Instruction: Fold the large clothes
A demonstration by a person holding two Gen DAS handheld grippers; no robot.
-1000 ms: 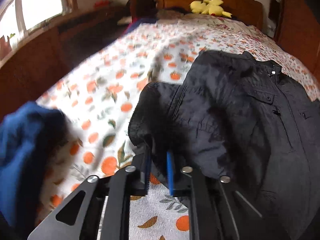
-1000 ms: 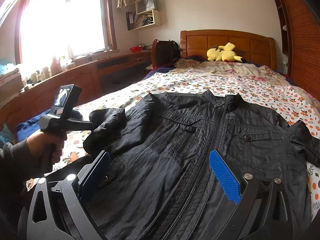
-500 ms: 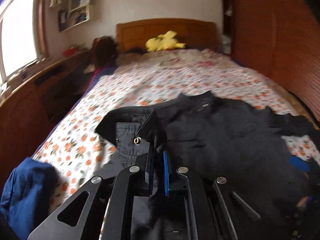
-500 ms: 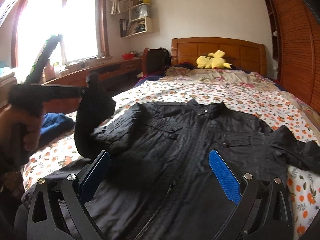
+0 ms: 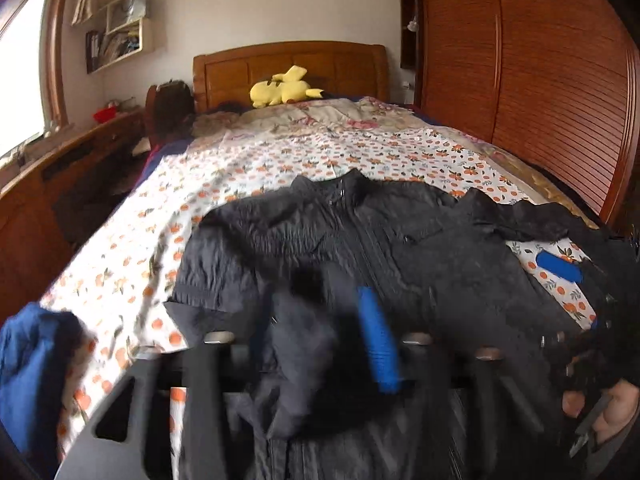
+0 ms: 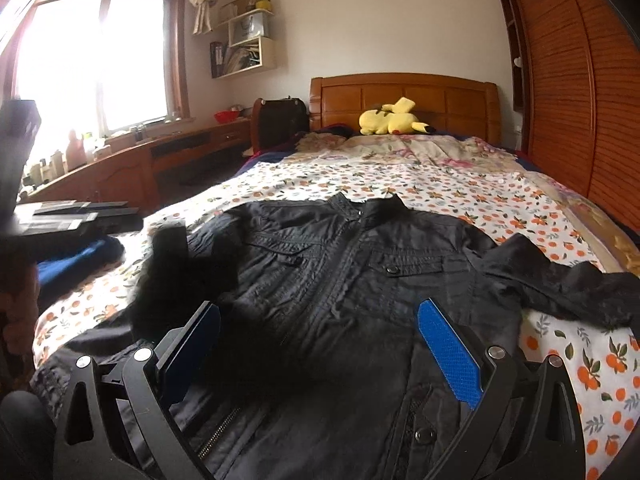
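A black zip-up jacket (image 6: pixel 340 280) lies front up on the flowered bed sheet (image 6: pixel 440 188), collar toward the headboard. Its left sleeve (image 6: pixel 172 264), blurred, is dropping across the chest. In the left wrist view my left gripper (image 5: pixel 316 300) is over the jacket (image 5: pixel 400 248), its jaws opening; the sleeve cuff (image 5: pixel 304 364) hangs loose between them, not pressed. My right gripper (image 6: pixel 320 348) stands open low over the jacket's hem, holding nothing. The other sleeve (image 6: pixel 580 288) stretches out to the right.
A blue garment (image 5: pixel 32 360) lies bunched at the bed's near left corner. A yellow plush toy (image 6: pixel 390 118) rests by the wooden headboard (image 6: pixel 404 92). A slatted wardrobe (image 6: pixel 568 80) lines the right side and a wooden desk (image 6: pixel 120 164) the left.
My left gripper lifted the sleeve cuff and carried it right over the jacket's chest, then its jaws parted and the cuff slipped loose. The right gripper shifted a little, still open.
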